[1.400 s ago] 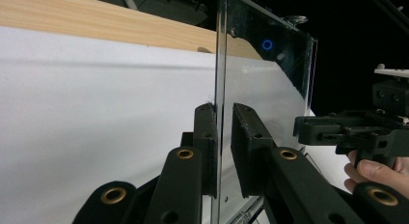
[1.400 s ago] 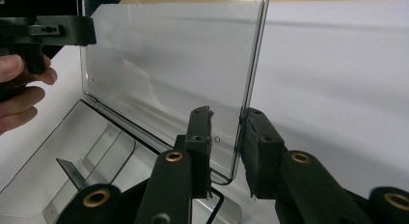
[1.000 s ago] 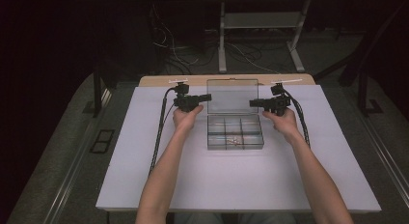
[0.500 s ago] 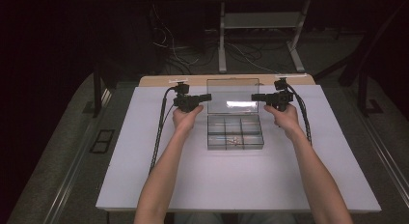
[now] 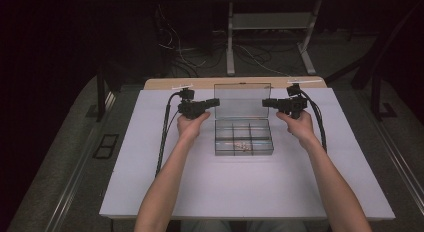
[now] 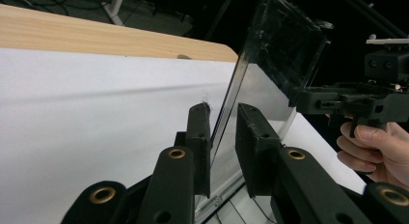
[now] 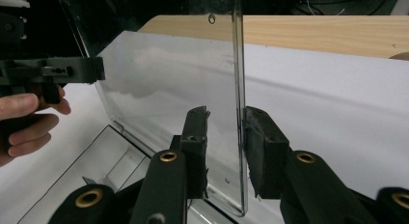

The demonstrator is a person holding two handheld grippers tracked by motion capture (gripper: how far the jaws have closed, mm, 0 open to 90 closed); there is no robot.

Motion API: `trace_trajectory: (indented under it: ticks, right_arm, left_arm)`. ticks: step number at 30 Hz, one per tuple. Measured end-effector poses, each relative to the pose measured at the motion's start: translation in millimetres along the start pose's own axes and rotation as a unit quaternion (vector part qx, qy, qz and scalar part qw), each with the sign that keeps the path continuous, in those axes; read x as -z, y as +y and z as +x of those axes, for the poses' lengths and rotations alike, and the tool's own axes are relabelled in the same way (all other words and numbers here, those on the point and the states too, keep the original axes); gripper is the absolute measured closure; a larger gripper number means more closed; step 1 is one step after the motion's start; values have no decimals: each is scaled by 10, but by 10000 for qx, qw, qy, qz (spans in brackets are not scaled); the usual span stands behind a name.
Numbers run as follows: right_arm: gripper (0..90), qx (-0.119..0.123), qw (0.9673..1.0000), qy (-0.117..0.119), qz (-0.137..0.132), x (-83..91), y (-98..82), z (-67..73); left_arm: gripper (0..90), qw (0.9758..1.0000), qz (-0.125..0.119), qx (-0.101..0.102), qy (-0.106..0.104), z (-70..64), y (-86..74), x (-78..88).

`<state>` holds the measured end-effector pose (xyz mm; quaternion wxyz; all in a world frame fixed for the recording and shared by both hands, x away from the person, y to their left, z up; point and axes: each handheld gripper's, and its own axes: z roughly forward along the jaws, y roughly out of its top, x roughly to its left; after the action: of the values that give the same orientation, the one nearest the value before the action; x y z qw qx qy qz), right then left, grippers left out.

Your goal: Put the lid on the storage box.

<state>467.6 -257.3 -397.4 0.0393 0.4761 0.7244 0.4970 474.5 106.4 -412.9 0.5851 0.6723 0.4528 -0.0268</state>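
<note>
Nearest to us, our forearms reach in over the white surface (image 5: 250, 192), each hand gripping a black tool. Between them sits the clear plastic compartment box (image 5: 244, 138), shallow, divided into small cells, with a few tiny pale bits in one near cell; we cannot tell what they are. Its transparent hinged lid (image 5: 242, 99) stands upright at the far side of the box.

Our left gripper (image 6: 223, 132) straddles the lid's left edge. Its jaws are slightly apart, one on each face of the panel; the nearer one looks to be against the plastic, while a gap shows on the other side, so we judge the lid is bracketed and not clamped. Our right gripper (image 7: 224, 137) does the same at the lid's right edge, jaws parted with the thin edge standing between them and daylight on both sides.

We judge the lid to be light, stiff and slick, thin enough to flex or crack if squeezed hard or twisted unevenly. The side edges, about mid-height where the jaws already stand, seem the best hold, and both sides should move together so the hinge is not strained.

Beyond the box, a pale wooden tabletop edge (image 5: 235, 83) shows, then dark floor with cables.
</note>
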Motion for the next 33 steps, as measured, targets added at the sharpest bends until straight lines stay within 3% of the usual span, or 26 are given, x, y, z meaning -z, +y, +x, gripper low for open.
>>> trace_trajectory:
  ticks: [16, 20, 24, 33]
  right_arm:
    - [679, 216, 9997, 6, -97, 110, -95, 94]
    - [674, 252, 9996, -18, -98, 125, -105, 114]
    - [670, 251, 9996, -11, -94, 134, -112, 118]
    - [660, 250, 9996, -21, -89, 138, -135, 126]
  left_arm:
    - [658, 9996, -99, -245, -118, -100, -44, 72]
    - [611, 9992, -261, -251, -141, -156, -12, 99]
    - [609, 9984, -320, -433, -142, -218, 51, 136]
    - [658, 9976, -356, -578, -120, -290, 96, 168]
